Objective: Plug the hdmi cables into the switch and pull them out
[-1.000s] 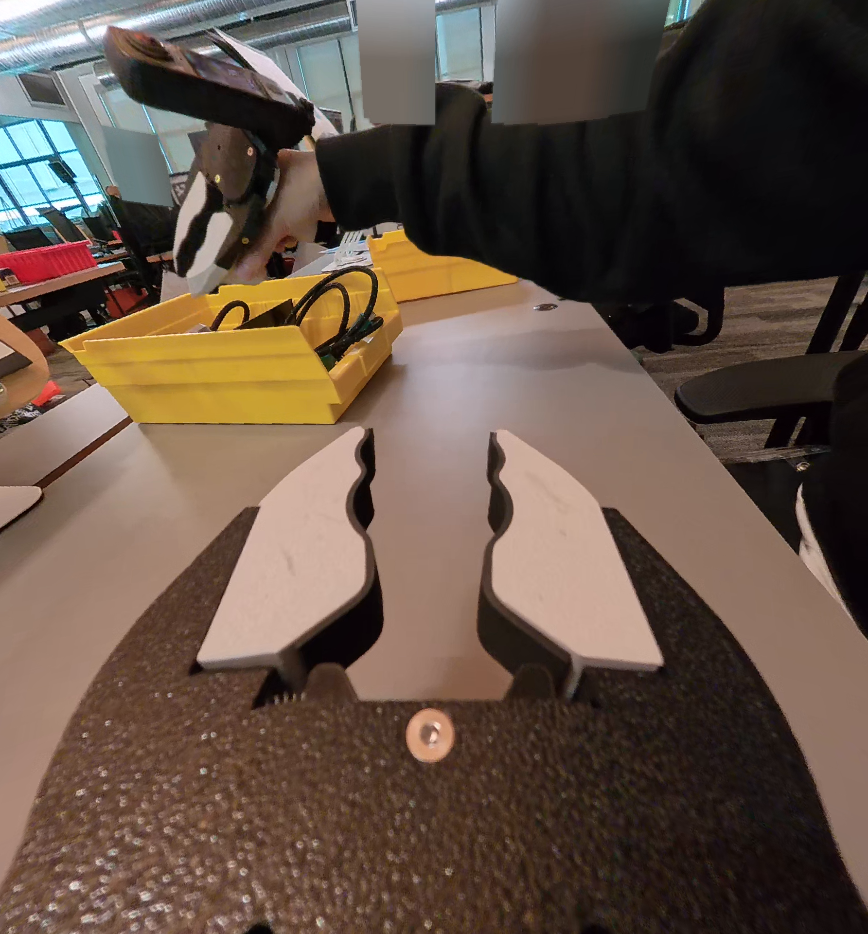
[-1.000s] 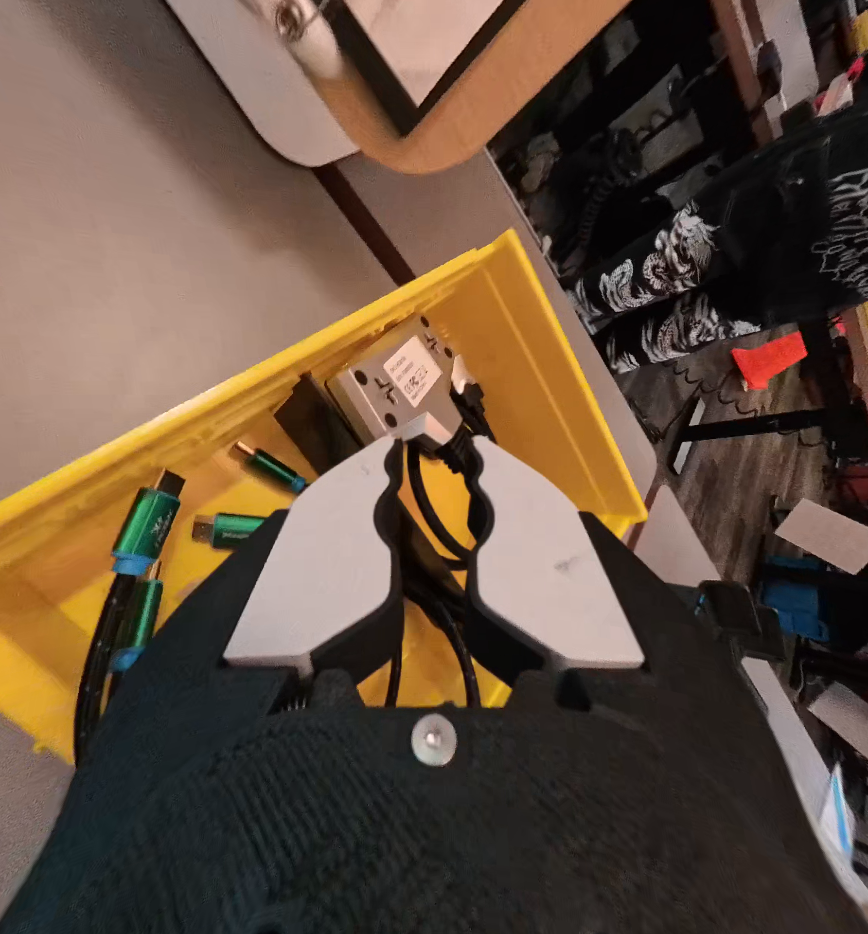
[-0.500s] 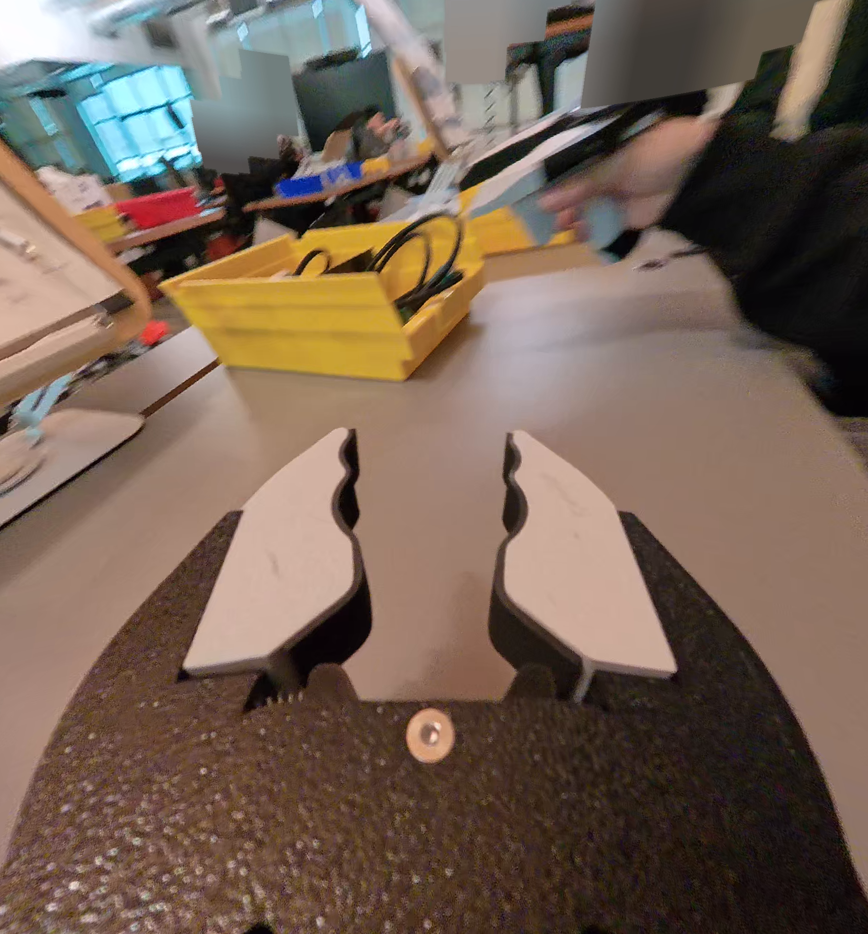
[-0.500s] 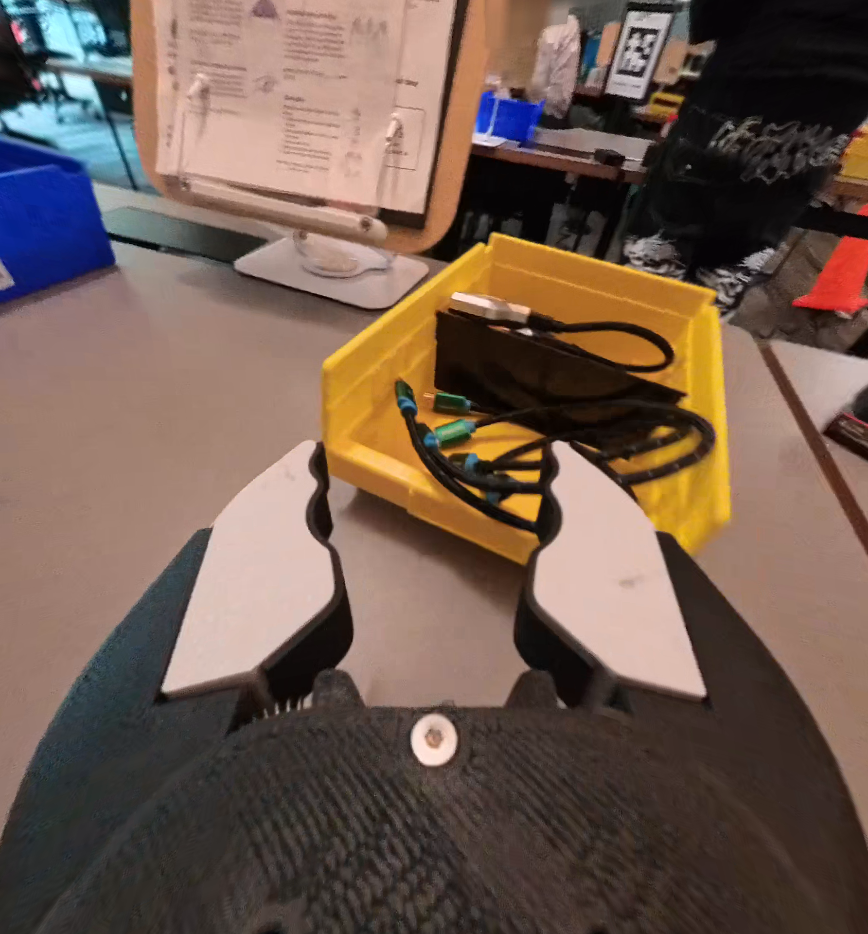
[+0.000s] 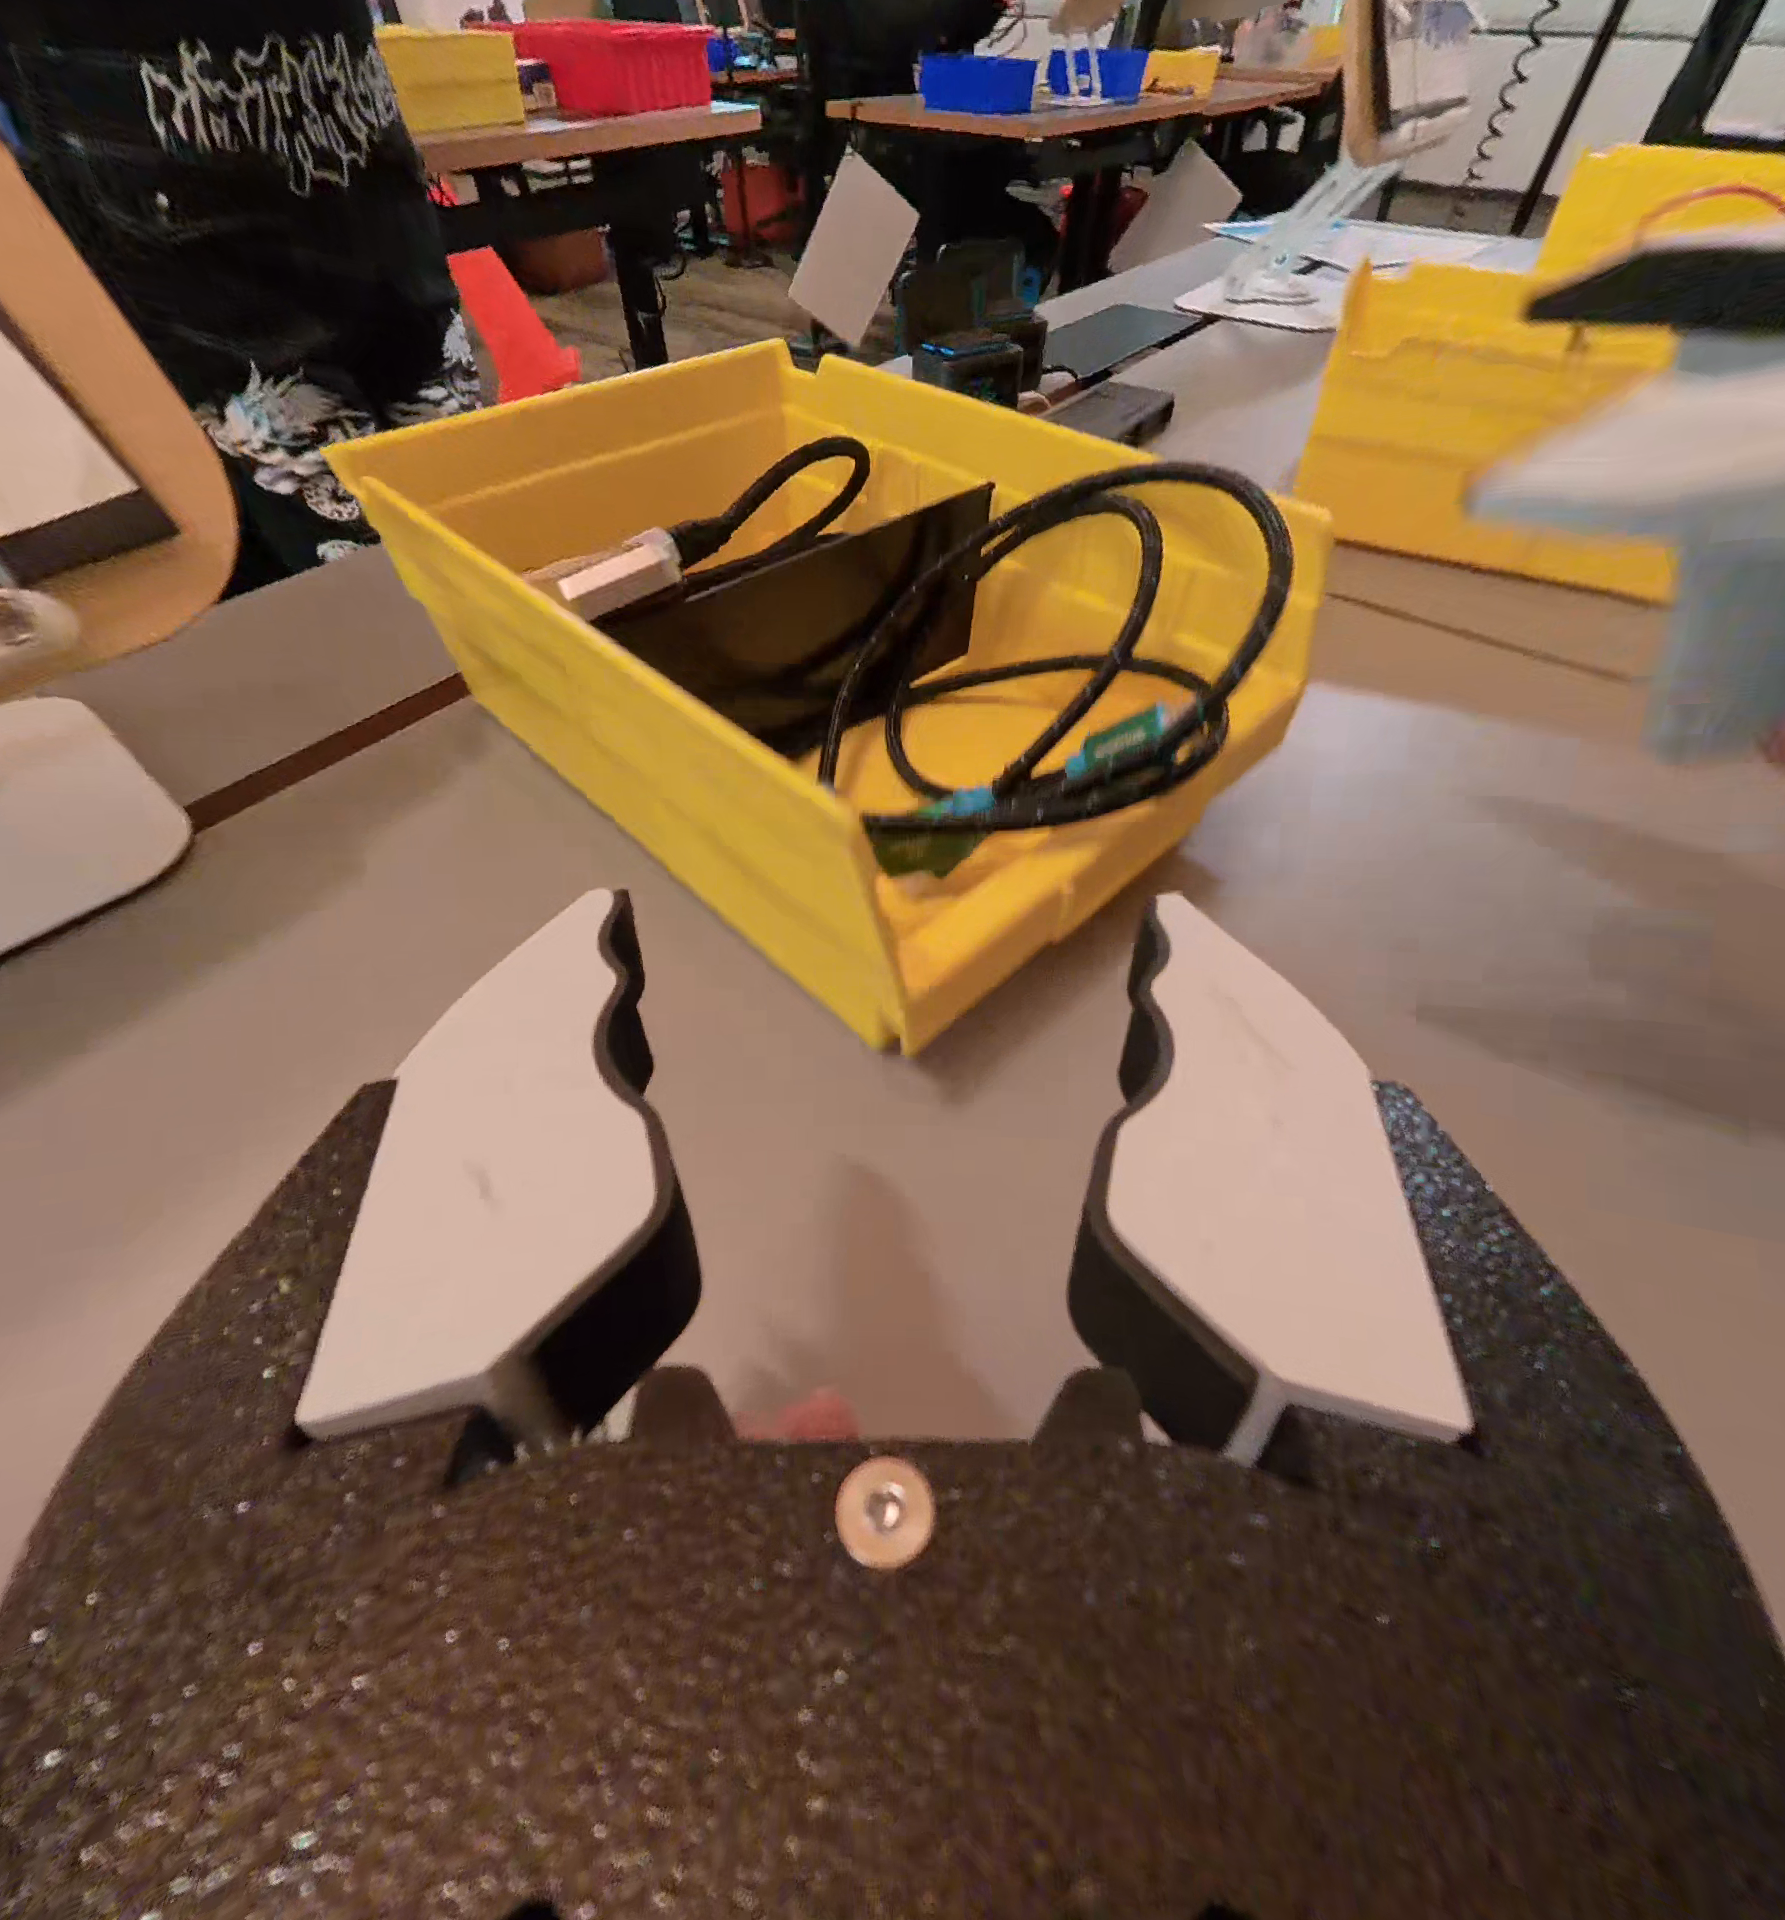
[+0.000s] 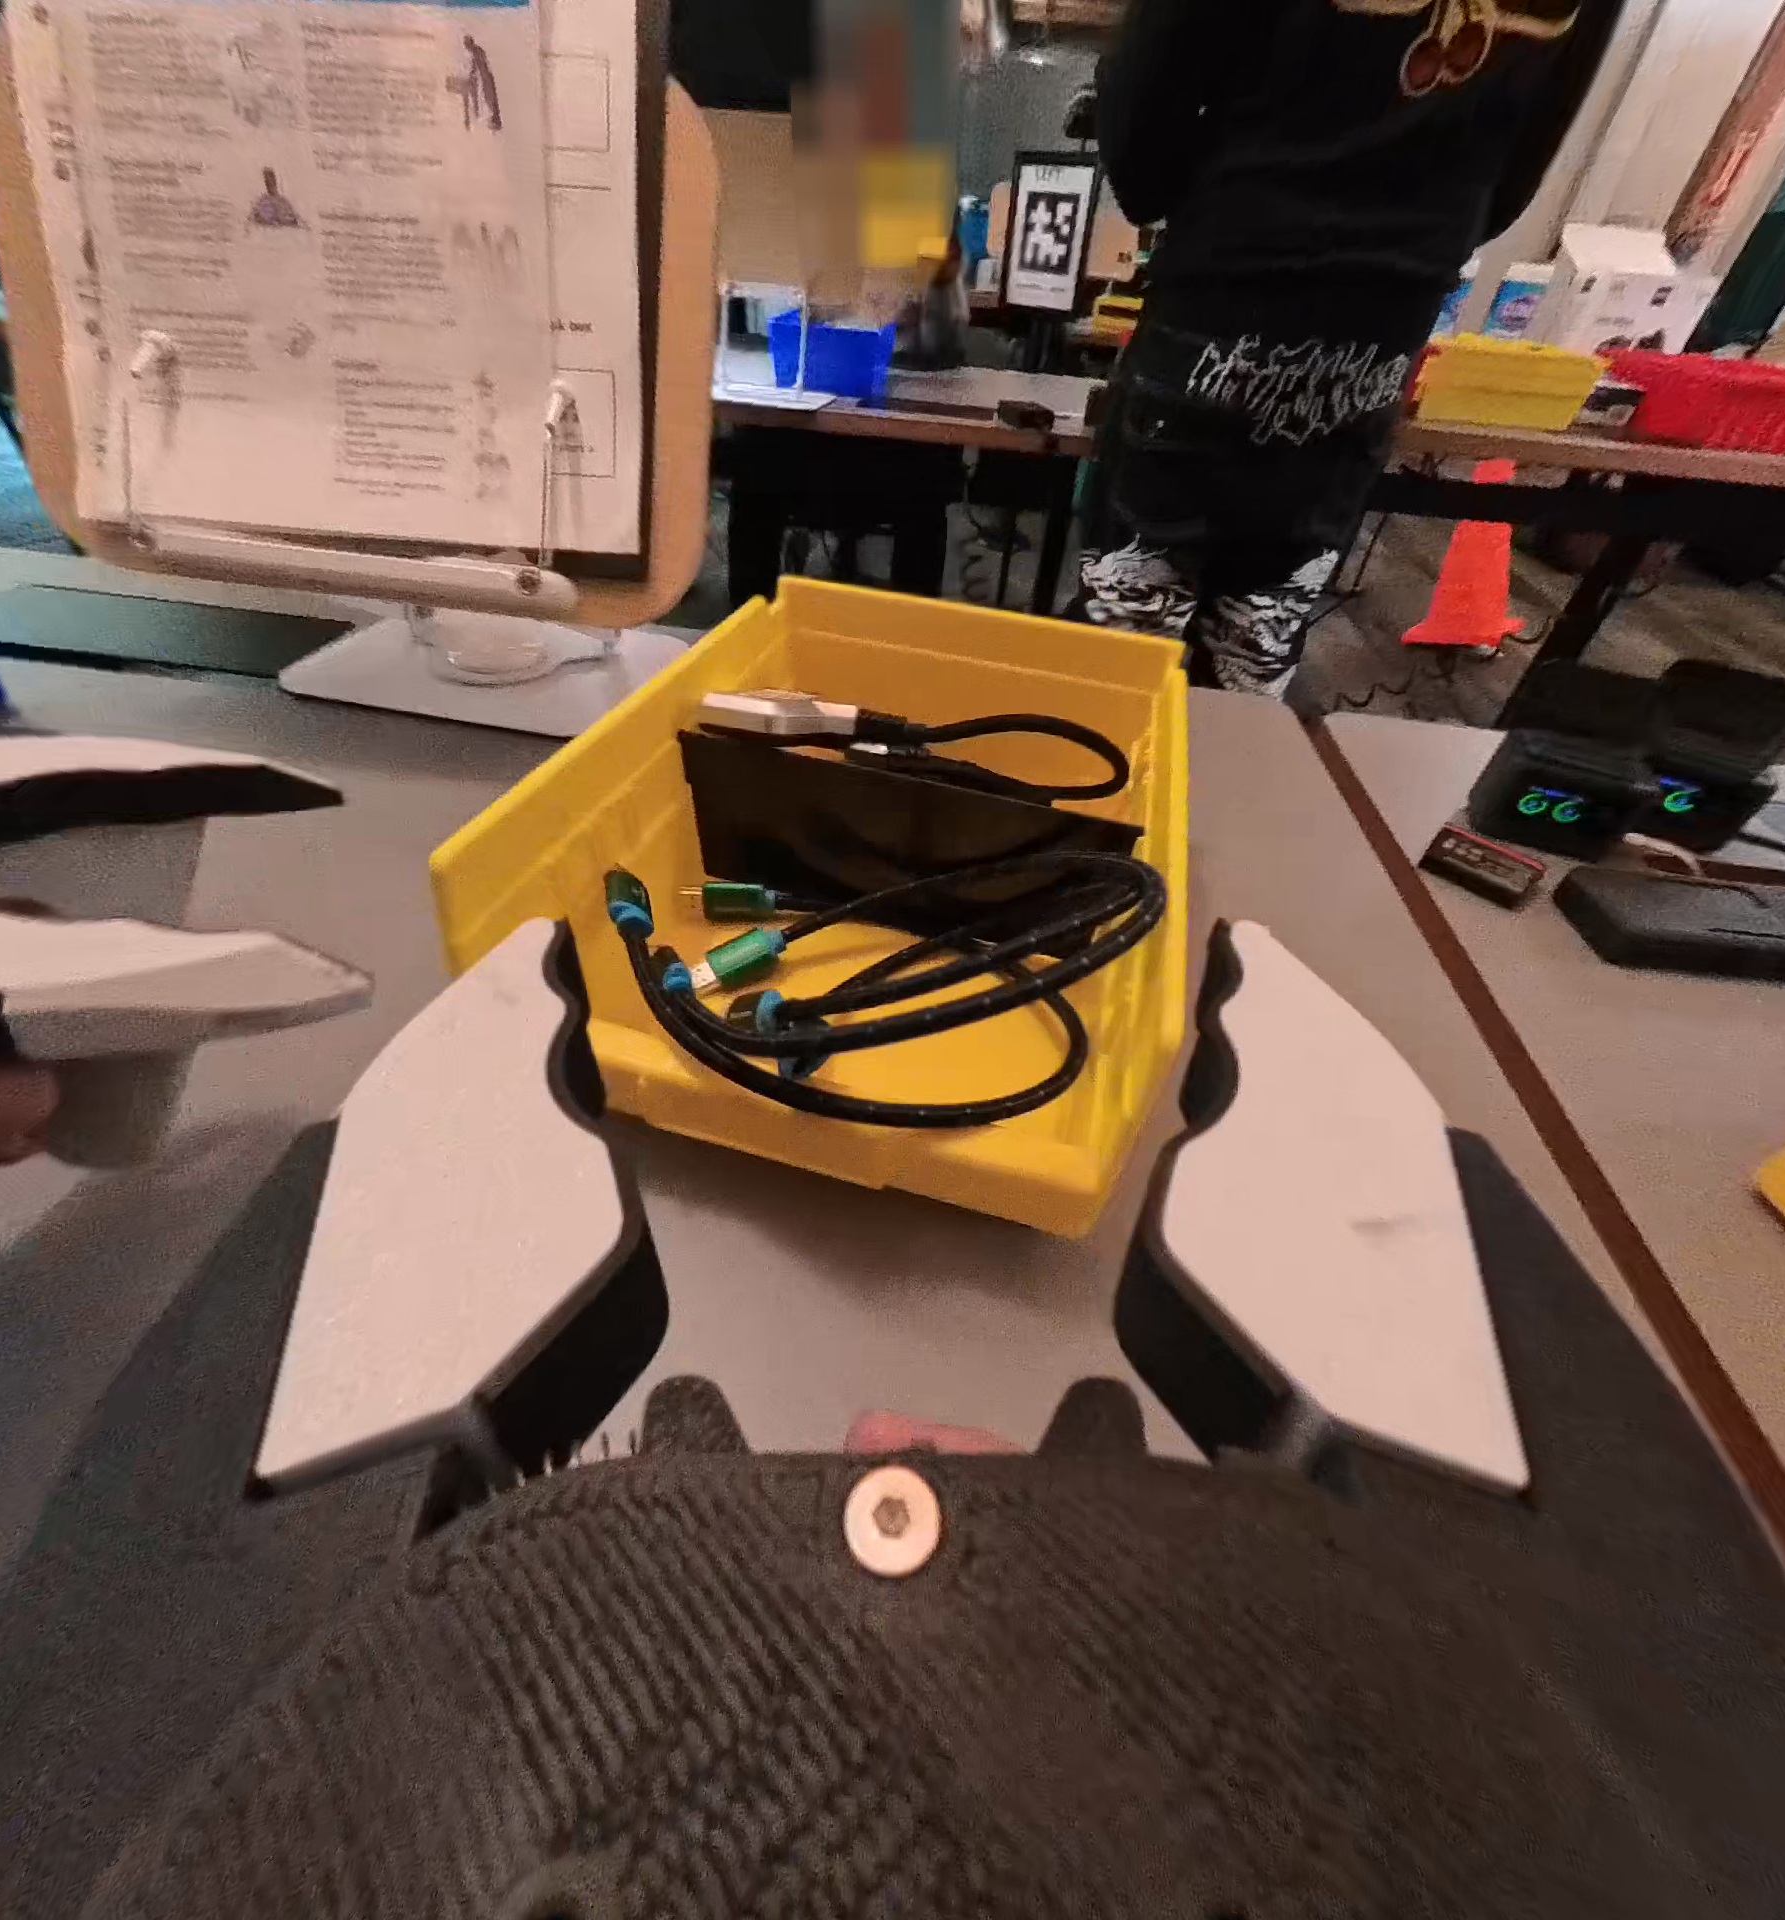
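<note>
1. Left wrist view: the left gripper (image 5: 883, 997) hangs just above the grey table (image 5: 1490, 935), its jaws spread wide with nothing between them. The yellow bin (image 5: 680, 769) sits just ahead of it. Inside the bin, the silver switch (image 5: 623, 571) lies on a black divider panel (image 5: 815, 613) toward the far side, and the coiled black HDMI cables (image 5: 1158, 644) fill the near side.

2. Same view, right of the bin: the right gripper (image 5: 1698, 488) shows only as a blur. A second yellow bin (image 5: 1439, 416) stands well apart behind it.

3. Right wrist view: the right gripper (image 6: 888, 997) is likewise spread and empty, with the yellow bin (image 6: 867, 1164) just beyond its tips. The left gripper (image 6: 140, 883) pokes in left of the bin.

4. Count, from this view: one switch (image 6: 779, 712), which already has a short black lead at one end. I make out about four green plug ends (image 6: 742, 951) on the cables (image 6: 971, 997), though the exact cable count is hard to tell from the tangle.

5. Progress, as I judge it: barely begun. Everything sits in the bin, no green plug is seated in the switch, and neither gripper touches anything. Fetching, plugging and pulling out all remain.
</note>
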`<act>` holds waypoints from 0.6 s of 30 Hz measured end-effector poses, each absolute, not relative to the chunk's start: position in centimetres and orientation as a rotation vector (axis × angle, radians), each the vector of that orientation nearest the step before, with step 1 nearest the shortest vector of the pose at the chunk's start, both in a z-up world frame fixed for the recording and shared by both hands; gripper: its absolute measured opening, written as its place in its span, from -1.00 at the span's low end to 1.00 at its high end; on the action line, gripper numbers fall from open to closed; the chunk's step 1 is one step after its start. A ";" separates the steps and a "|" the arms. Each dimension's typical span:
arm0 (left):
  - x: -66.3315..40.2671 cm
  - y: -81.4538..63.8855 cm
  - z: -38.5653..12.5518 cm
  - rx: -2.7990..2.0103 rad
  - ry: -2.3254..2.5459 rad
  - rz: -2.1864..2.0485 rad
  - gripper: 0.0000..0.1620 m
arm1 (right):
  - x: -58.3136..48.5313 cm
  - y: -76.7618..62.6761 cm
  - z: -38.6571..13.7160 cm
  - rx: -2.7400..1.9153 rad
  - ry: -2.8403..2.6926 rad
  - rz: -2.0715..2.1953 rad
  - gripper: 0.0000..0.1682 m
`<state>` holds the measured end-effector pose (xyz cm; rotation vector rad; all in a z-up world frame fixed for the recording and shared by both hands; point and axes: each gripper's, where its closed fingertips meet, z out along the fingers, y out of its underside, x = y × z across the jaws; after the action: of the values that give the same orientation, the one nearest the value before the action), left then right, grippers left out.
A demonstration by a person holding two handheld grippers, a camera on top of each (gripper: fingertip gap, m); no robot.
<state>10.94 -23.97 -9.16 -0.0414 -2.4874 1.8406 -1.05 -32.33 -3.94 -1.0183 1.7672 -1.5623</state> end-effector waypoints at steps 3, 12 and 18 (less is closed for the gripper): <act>11.5 -27.7 -9.4 0.147 -2.498 1.863 0.11 | -2.3 -33.2 -4.2 -0.999 1.768 -1.634 0.28; 15.4 -30.6 -11.7 0.286 -2.788 1.858 -0.70 | -4.5 -34.5 -3.5 -0.848 1.766 -1.568 0.16; 17.3 -25.0 -11.7 0.260 -2.794 1.864 -0.85 | -3.9 -33.1 -1.7 -0.906 1.686 -1.617 0.16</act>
<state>17.30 -25.02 -11.69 0.2603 -2.7944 1.8639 -3.93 -33.10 -1.69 -0.9064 1.6865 -1.6166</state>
